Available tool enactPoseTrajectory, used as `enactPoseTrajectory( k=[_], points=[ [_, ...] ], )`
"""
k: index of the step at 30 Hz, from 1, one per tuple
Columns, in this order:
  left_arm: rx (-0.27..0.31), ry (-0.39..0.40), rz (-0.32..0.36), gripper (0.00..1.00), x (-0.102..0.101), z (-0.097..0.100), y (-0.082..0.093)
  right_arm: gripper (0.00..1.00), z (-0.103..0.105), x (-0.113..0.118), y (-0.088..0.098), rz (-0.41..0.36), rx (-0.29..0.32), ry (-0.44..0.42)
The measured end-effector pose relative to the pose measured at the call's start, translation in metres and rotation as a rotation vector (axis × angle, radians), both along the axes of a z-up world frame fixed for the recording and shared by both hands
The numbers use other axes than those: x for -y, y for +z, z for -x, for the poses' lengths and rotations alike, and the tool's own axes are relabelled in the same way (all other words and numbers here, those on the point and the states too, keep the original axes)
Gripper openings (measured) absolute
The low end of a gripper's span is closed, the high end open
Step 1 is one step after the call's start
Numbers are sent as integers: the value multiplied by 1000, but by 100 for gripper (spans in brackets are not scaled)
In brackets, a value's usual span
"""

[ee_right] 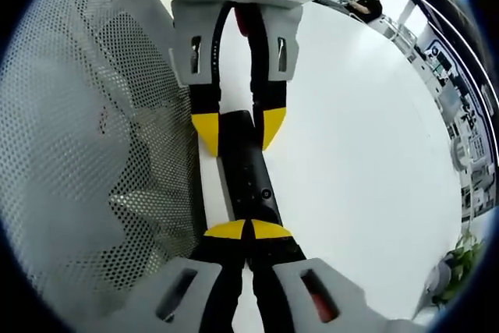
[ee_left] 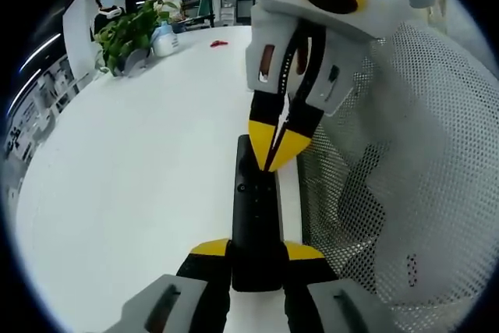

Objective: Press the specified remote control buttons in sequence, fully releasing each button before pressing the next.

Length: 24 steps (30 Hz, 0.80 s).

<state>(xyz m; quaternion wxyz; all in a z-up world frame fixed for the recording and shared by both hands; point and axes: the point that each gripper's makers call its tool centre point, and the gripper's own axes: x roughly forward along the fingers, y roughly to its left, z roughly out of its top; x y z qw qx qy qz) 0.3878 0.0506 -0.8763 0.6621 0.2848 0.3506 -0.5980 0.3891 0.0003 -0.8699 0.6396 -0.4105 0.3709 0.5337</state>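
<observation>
A slim black remote control [ee_left: 256, 200] lies lengthwise above the white table [ee_left: 140, 177]. My left gripper [ee_left: 256, 249] is shut on its near end, one yellow-tipped jaw on each long side. My right gripper [ee_left: 277, 146] comes in from above with its jaws shut together, and their tips rest on the remote's upper face near the far end. In the right gripper view the right gripper [ee_right: 247, 230] touches the remote control [ee_right: 248, 169] just past a small round button. The left gripper [ee_right: 238, 129] clamps the remote's other end.
White mesh fabric [ee_left: 405, 177] bulges close beside the remote, also seen as mesh fabric [ee_right: 93, 138]. A potted plant [ee_left: 125, 33], a white bottle [ee_left: 164, 40] and a small red object [ee_left: 218, 43] stand at the table's far end. A seated person [ee_right: 366, 5] is behind the table.
</observation>
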Motion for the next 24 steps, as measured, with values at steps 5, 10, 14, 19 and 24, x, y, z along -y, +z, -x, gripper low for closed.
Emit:
enactPoseTrajectory(
  k=[5, 10, 14, 19, 24],
  points=[
    [0, -1, 0, 25, 0, 0, 0, 0, 0, 0, -1, -11, -7, -13],
    [-1, 0, 0, 25, 0, 0, 0, 0, 0, 0, -1, -9, -6, -21],
    [-1, 0, 1, 25, 0, 0, 0, 0, 0, 0, -1, -15, -13, -28],
    [-2, 1, 0, 25, 0, 1, 0, 0, 0, 0, -1, -8, -3, -17],
    [0, 2, 2, 25, 0, 0, 0, 0, -1, 0, 0, -17, -21, -31]
  ],
)
